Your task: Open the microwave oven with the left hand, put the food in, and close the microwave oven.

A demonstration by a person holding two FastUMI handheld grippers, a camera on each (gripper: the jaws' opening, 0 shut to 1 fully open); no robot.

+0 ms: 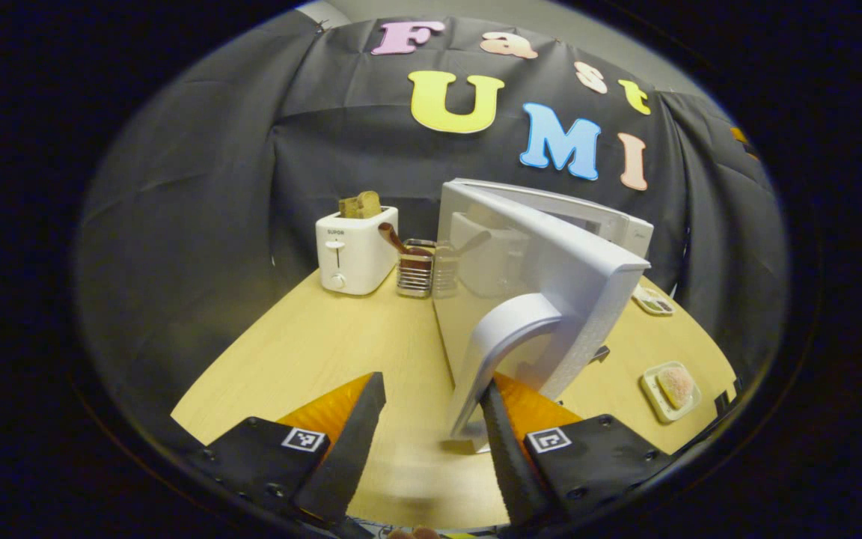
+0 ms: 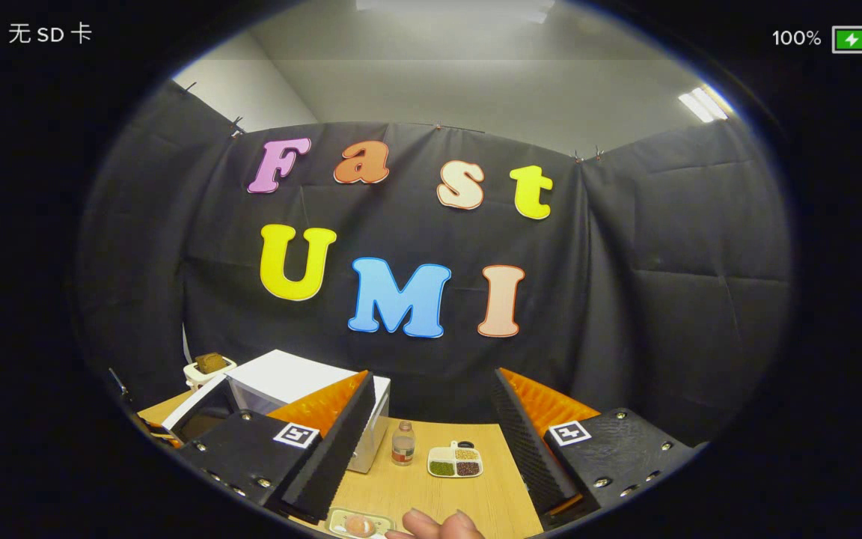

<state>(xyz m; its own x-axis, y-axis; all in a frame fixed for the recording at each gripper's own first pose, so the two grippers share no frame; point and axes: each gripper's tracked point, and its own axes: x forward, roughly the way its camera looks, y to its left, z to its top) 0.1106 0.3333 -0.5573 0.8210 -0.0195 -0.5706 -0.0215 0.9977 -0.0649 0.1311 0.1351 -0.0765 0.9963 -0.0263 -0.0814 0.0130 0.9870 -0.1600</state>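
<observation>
The white microwave [image 1: 551, 217] stands on the wooden table [image 1: 304, 359] with its door [image 1: 588, 299] swung far out toward me. The door's curved white handle [image 1: 506, 344] ends between the fingers of my left gripper [image 1: 431, 385], close against the right finger [image 1: 509, 449]. That gripper is open and its left finger stays well apart from the handle. The food, a pinkish piece on a small tray [image 1: 670, 389], lies on the table to the right of the door. My right gripper [image 2: 432, 378] hangs open above the table, nothing between its fingers; the food tray [image 2: 360, 524] is below it, the microwave [image 2: 304, 382] to its left.
A white toaster [image 1: 356, 251] with bread and a wire utensil holder [image 1: 416, 269] stand left of the microwave. A divided dish [image 2: 455, 461] and a small bottle [image 2: 402, 443] sit on the table near the microwave. A hand's fingertips [image 2: 438, 524] show beside the food tray.
</observation>
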